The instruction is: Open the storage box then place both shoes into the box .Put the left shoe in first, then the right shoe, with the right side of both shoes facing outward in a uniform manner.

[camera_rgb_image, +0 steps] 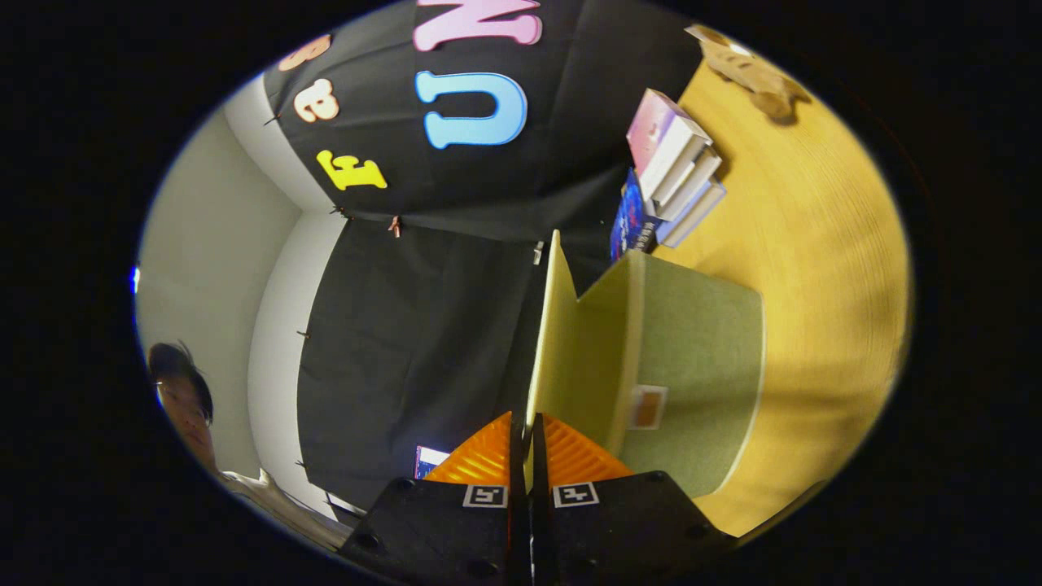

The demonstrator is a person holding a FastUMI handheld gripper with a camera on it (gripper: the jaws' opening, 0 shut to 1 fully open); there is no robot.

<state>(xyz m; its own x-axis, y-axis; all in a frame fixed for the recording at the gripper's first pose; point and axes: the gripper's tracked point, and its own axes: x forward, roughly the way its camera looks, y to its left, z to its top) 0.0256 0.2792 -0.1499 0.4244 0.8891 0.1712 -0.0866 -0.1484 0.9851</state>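
While the camera sits rolled on its side, we record the wooden table (814, 244) as the largest surface, running beyond and beside the fingers. On it stands the green fabric storage box (692, 358), just ahead of the gripper (527, 443), with a small label (648, 407) on the face turned toward us. We find the box's pale lid flap (553, 342) lifted away from the body and standing edge-on to the camera. The two fingers are drawn close together with the free edge of that flap pinched between them; both appear to press on it.

Beyond the box, toward the table's far edge by the booth wall, we note a stack of books (676, 175), with a dark blue book (628, 220) leaning against it. Further along the far edge, at a corner, lies a tan soft object (753, 73); we cannot tell what it is. A person (191, 407) is partly visible well off the table, beside the pale wall.
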